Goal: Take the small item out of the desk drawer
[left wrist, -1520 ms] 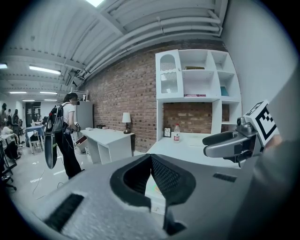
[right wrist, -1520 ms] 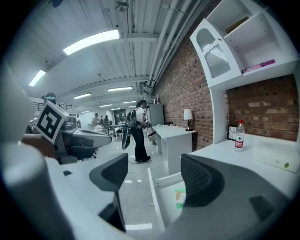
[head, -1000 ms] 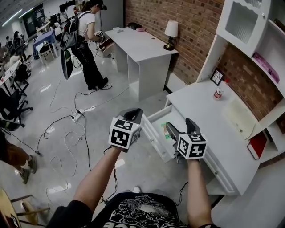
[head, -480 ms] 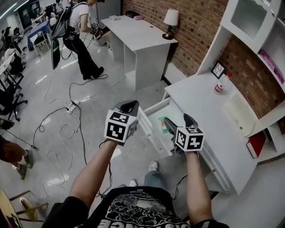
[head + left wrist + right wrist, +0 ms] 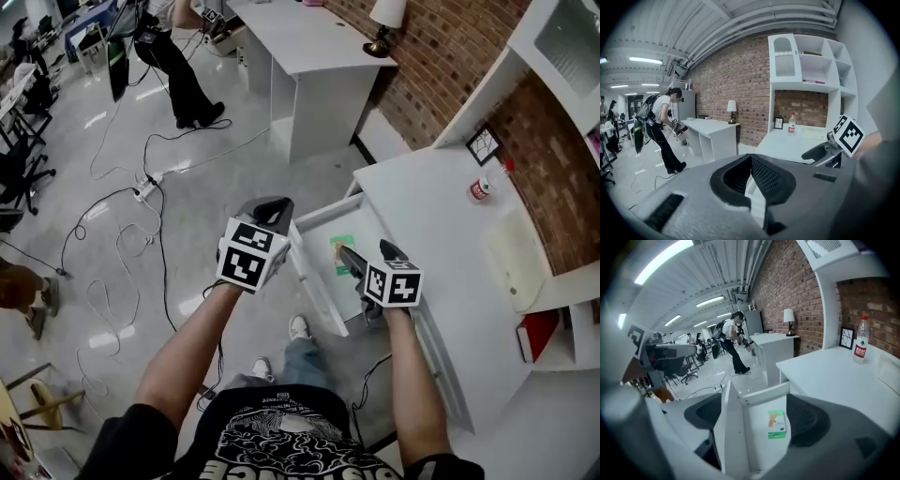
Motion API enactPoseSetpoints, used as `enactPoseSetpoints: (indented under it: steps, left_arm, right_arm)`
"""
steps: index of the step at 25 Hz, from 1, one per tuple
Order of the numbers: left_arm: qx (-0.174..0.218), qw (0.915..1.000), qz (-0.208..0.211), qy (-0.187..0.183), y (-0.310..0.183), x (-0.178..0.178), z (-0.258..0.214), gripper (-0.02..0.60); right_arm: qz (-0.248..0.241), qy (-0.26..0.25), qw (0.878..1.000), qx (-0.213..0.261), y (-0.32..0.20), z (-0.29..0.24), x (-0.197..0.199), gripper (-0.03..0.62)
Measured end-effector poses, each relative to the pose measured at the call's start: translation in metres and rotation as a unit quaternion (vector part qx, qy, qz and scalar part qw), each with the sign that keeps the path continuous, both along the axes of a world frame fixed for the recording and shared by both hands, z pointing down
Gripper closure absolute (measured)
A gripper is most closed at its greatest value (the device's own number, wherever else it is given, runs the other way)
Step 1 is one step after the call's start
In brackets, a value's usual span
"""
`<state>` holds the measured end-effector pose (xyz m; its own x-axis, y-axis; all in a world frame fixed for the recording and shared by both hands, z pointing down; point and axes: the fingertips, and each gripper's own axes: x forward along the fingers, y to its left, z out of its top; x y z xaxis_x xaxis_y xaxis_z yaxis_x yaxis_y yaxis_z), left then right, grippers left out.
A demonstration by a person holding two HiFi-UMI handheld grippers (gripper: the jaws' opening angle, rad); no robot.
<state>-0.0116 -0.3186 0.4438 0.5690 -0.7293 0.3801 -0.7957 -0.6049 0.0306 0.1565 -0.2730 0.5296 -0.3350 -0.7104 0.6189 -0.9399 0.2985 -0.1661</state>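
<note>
white open drawer [image 5: 727, 426] holds one small green box [image 5: 776, 423].

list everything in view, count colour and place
desk: 1, white, by brick wall
drawer: 1, white, pulled open from desk
small box: 1, green, on drawer floor
bottle: 1, clear, red label, back of desk
picture frame: 1, black, near bottle
second desk: 1, white, further along wall
lamp: 1, white shade, on second desk
power strip: 1, white, on floor
other person: 1, dark trousers, at second desk
left gripper: 1, grey, shut, empty, left of drawer
right gripper: 1, grey, jaws just been opening, apart over box, not touching
</note>
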Motion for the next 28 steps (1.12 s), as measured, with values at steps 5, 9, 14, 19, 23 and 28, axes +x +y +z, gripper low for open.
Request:
enactPoseSetpoints:
  steps: [5,9,14,19,23,28]
  left_arm:
    - [-0.019,0.9996,-0.02,-0.004,-0.021,0.007,0.028,0.577]
    - [-0.029,0.9992,-0.027,-0.01,-0.035,0.014,0.047,0.577]
    - [-0.05,0.9977,-0.044,-0.01,-0.043,0.016,0.071,0.577]
    - [-0.063,0.9959,-0.064,-0.008,-0.056,0.011,0.09,0.577]
    - [-0.067,0.9946,-0.079,-0.012,-0.065,0.001,0.101,0.577]
    - [-0.073,0.9924,-0.098,-0.017,-0.074,-0.01,0.112,0.577]
  right_arm:
    - [-0.024,0.005,0.998,-0.051,-0.016,0.045,0.005,0.157]
    - [-0.036,0.016,0.996,-0.083,-0.03,0.075,0.01,0.157]
    - [-0.057,0.026,0.99,-0.13,-0.039,0.123,0.01,0.152]
    - [-0.054,0.035,0.984,-0.166,-0.049,0.162,0.014,0.151]
    - [-0.052,0.034,0.98,-0.189,-0.061,0.187,0.018,0.151]
    - [-0.051,0.035,0.975,-0.214,-0.07,0.215,0.022,0.151]
